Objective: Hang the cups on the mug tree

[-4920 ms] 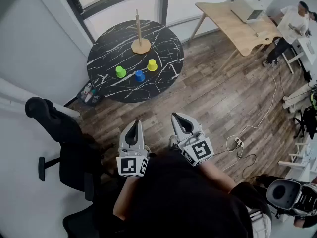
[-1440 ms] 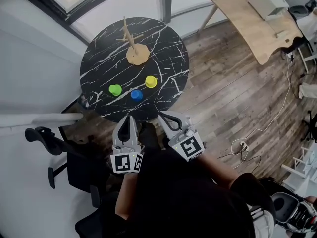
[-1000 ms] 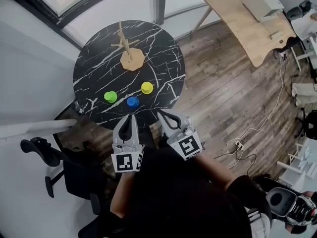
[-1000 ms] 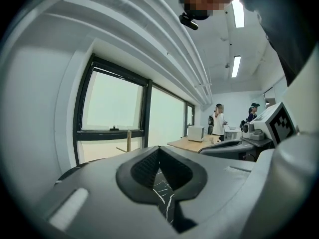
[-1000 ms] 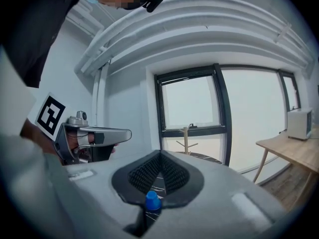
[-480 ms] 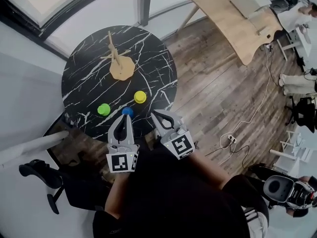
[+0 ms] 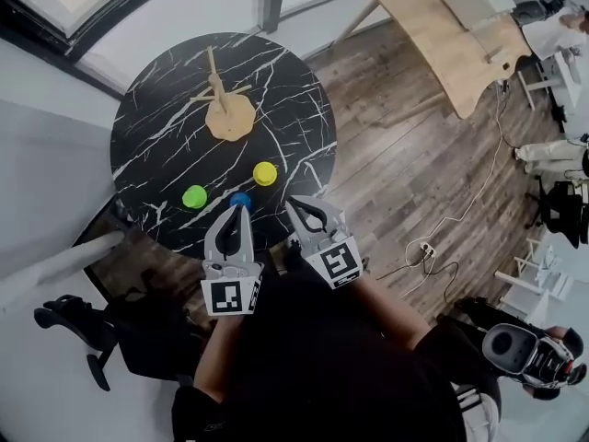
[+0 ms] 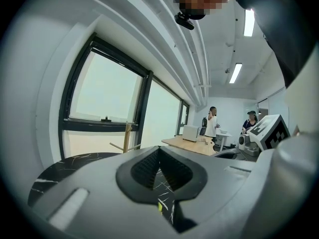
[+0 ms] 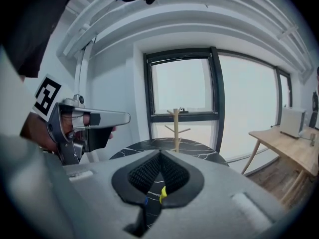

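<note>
Head view has me at the near edge of the round black desk (image 7: 156, 127), with both grippers held out in front of my body. The left gripper (image 7: 240, 214) has its jaws pressed together on nothing, and the right gripper (image 7: 294, 203) is likewise closed and empty. Each gripper view shows its pads meeting, with only desk top and a sliver of cup colour in the gap below. I take it they are shut simply because no cup has been gone for yet. Three cups sit in a loose row on the near half of the desk. The green cup (image 7: 194, 196) is at left, and the blue cup (image 7: 240, 200) is in the middle, right at the left gripper's tip, though I cannot tell if they touch. The yellow cup (image 7: 265, 173) is a little farther and to the right. The mug tree (image 7: 227, 116) stands upright on the far half, well apart from them, its pegs bare, so nothing is hung. Before any pick the jaws must open, and the blue cup looks the handiest.
</note>
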The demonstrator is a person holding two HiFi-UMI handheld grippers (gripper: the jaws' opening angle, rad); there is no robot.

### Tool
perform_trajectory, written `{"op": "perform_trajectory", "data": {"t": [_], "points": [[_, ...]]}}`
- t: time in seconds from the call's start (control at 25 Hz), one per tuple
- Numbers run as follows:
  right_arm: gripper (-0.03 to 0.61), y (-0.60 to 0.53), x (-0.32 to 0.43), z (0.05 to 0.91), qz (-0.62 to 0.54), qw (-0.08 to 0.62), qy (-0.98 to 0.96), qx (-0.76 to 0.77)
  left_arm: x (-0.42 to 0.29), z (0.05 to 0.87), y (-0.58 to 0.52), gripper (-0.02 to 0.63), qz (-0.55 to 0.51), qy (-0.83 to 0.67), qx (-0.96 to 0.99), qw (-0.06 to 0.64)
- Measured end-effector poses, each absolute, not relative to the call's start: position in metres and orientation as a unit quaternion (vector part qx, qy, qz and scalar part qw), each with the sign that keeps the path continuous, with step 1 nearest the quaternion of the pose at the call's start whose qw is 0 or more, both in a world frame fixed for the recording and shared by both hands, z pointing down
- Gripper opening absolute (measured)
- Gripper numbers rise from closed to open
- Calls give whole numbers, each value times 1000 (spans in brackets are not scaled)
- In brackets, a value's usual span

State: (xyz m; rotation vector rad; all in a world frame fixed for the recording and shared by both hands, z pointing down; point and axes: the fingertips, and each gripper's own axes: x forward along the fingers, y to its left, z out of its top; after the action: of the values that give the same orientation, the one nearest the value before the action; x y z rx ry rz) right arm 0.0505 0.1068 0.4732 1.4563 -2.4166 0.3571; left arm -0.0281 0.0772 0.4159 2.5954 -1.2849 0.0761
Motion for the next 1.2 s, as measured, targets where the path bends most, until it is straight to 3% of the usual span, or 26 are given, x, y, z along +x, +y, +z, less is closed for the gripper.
{"op": "perform_trajectory", "data": {"t": [0.64, 1.2], "points": [[41, 72, 38, 568, 196, 215, -815, 502, -43, 451, 41, 0, 38, -435, 886, 157], [170, 55, 32, 659, 267, 287, -779, 490, -62, 487, 11, 0, 49, -450, 873, 183]]}}
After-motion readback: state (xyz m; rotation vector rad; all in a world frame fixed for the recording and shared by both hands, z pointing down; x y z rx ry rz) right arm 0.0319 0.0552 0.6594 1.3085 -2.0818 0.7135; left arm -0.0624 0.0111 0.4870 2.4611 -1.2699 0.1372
